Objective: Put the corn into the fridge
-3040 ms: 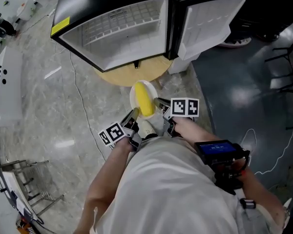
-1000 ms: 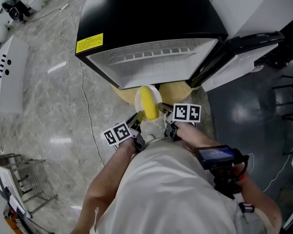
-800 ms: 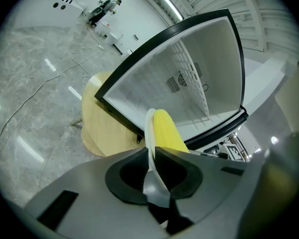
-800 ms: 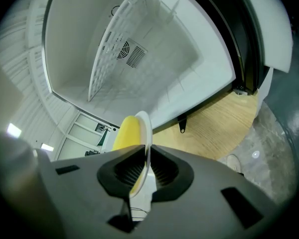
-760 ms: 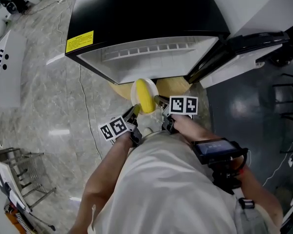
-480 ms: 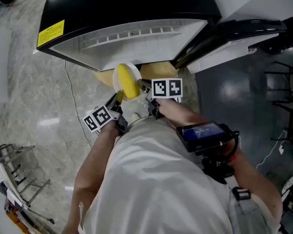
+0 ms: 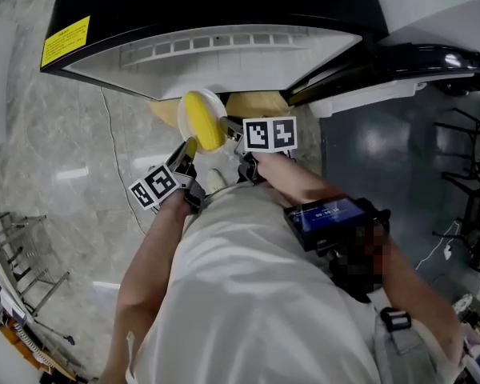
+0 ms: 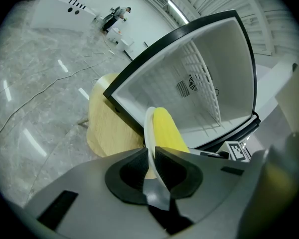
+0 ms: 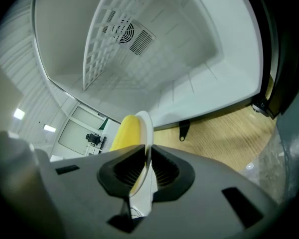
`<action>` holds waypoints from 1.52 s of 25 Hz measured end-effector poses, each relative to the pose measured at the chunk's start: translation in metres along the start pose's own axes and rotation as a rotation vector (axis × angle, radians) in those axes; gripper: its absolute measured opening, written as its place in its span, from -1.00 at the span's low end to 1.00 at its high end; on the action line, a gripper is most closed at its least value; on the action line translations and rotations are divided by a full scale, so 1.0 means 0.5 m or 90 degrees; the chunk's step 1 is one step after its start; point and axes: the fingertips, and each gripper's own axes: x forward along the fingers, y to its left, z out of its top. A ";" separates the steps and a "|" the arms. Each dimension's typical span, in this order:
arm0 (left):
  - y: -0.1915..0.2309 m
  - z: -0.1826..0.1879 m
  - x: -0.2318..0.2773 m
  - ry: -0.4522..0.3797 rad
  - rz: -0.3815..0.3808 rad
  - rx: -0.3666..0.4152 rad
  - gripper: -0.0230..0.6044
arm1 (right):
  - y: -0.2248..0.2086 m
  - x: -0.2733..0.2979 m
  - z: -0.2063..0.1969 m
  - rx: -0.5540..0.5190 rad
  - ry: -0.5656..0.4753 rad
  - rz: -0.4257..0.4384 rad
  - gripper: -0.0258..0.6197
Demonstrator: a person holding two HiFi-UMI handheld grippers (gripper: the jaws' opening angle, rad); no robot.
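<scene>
Right, head view first: the corn (image 7: 202,121) lies on a white plate (image 7: 184,110) held in the air just outside the open fridge (image 7: 216,10), whose front edge sits at 12 o'clock from the plate. The left gripper (image 7: 190,144) bites the plate rim at about 7 o'clock and the right gripper (image 7: 226,125) bites it at about 4 o'clock, so the corn is not yet inside. A round wooden stand (image 7: 256,102) under the fridge shows past the plate at 2 o'clock. The fridge door (image 7: 400,58) hangs open at 3 o'clock. Left gripper view: both jaws are closed tight on the thin plate rim, seen edge-on. The corn lies on the plate's right face, at 1 o'clock from the jaws. The fridge cavity is beyond it at 1 o'clock, and the wooden stand is at 10 o'clock. Right gripper view: same story, the jaws pinch the plate rim with the corn at 11 o'clock on the plate's left face. The fridge cavity fills 12 o'clock, with a wire shelf (image 9: 107,31) and a vent (image 9: 132,36) on the back wall. The stand top is at 3 o'clock.
</scene>
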 end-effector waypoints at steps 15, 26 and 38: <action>0.020 -0.027 0.010 -0.042 0.027 -0.030 -0.78 | -0.024 0.021 -0.012 -0.024 0.057 0.013 -0.81; 0.042 -0.054 0.012 -0.064 0.053 -0.047 -0.78 | -0.039 0.032 -0.030 -0.058 0.092 0.009 -0.81; 0.048 -0.016 0.042 -0.088 0.076 -0.049 -0.78 | -0.048 0.061 0.015 -0.050 0.075 0.005 -0.81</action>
